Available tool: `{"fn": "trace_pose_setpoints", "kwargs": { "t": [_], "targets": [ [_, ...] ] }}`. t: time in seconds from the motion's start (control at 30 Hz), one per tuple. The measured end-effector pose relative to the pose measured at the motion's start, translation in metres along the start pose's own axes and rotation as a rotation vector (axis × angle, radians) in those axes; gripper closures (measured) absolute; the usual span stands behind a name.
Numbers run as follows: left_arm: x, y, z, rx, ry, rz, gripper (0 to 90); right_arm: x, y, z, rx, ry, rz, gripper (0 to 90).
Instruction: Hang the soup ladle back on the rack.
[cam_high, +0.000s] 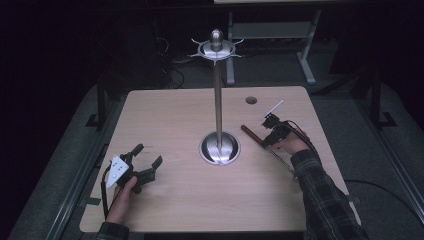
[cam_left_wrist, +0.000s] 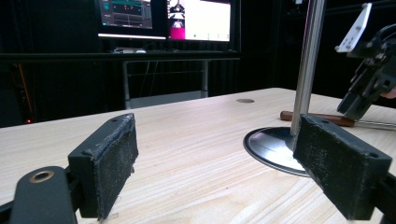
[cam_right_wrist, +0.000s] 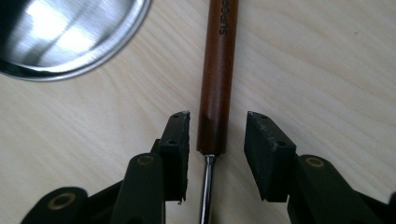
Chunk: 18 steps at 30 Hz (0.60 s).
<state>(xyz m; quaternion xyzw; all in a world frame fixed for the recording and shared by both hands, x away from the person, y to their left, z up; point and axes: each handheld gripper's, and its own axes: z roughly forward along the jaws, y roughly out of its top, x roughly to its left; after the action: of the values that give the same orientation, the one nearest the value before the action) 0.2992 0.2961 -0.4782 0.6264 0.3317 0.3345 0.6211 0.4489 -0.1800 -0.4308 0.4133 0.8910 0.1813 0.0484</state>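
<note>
Right gripper (cam_right_wrist: 217, 135) is right of the stand (cam_high: 219, 145), jaws spread astride a tool's wooden handle (cam_right_wrist: 218, 70). Left gripper (cam_high: 148, 161), jaws spread, lies left of the stand on the surface (cam_high: 180, 195).

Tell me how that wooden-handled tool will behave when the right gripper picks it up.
The handle looks round and glossy, so it may roll or slip as the open right gripper closes. It looks stiff. The thin metal shaft could make it tilt.

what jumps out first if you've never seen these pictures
The tall shiny metal stand rises from its round base in the middle of the wooden table, topped by a ring of hooks. To its right, the right tool points down with open jaws on either side of a brown wooden handle lying flat. The left tool rests open near the table's left front.
</note>
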Motion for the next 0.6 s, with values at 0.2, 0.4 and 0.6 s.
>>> {"fn": "trace_pose_setpoints", "kwargs": {
  "t": [0.2,0.4,0.6],
  "targets": [
    [0.000,0.000,0.000,0.000,0.000,0.000,13.3,-0.002,0.003,0.010,0.022,0.007,-0.002,62.4],
    [0.000,0.000,0.000,0.000,-0.001,0.000,13.3,0.000,0.005,0.015,0.044,0.008,-0.010,67.0],
    [0.000,0.000,0.000,0.000,-0.001,0.000,13.3,0.003,0.006,0.016,0.045,-0.004,-0.021,70.5]
  ]
}}
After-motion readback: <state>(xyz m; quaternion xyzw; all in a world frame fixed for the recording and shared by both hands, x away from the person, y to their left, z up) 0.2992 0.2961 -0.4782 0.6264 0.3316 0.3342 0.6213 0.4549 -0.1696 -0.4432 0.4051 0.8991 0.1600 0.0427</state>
